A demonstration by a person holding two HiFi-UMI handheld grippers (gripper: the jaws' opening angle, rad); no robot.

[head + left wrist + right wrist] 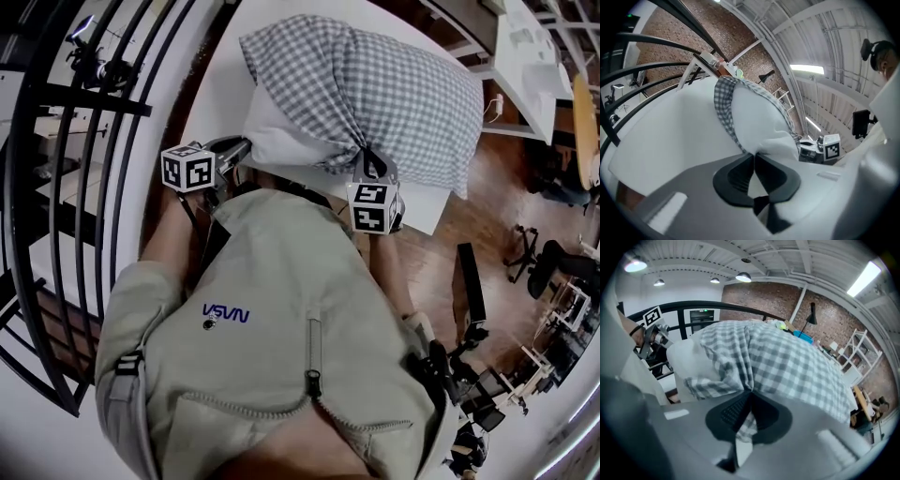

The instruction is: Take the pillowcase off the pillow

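Head view: pillow [281,141] lies on the white table [220,84], at 12 o'clock from the person's jacket [300,309]; checked pillowcase [394,94] covers most of it; bare white end sticks out at the pillow's 8 o'clock.

left gripper [753,157]: jaws closed, pinching a fold of the bare white pillow; it sits at the pillow's 8 o'clock in head view, just off the table edge.

right gripper [749,397]: jaws closed on bunched checked fabric at the pillowcase's open edge; a scrap of check shows between the pads; at the pillow's 6 o'clock in head view.

Grippers near each other, marker cubes apart, both at the near end of the pillow; pillowcase hem gathered toward the right gripper.

Black railing [84,187] at 9 o'clock of the table; wood floor at 3 o'clock.
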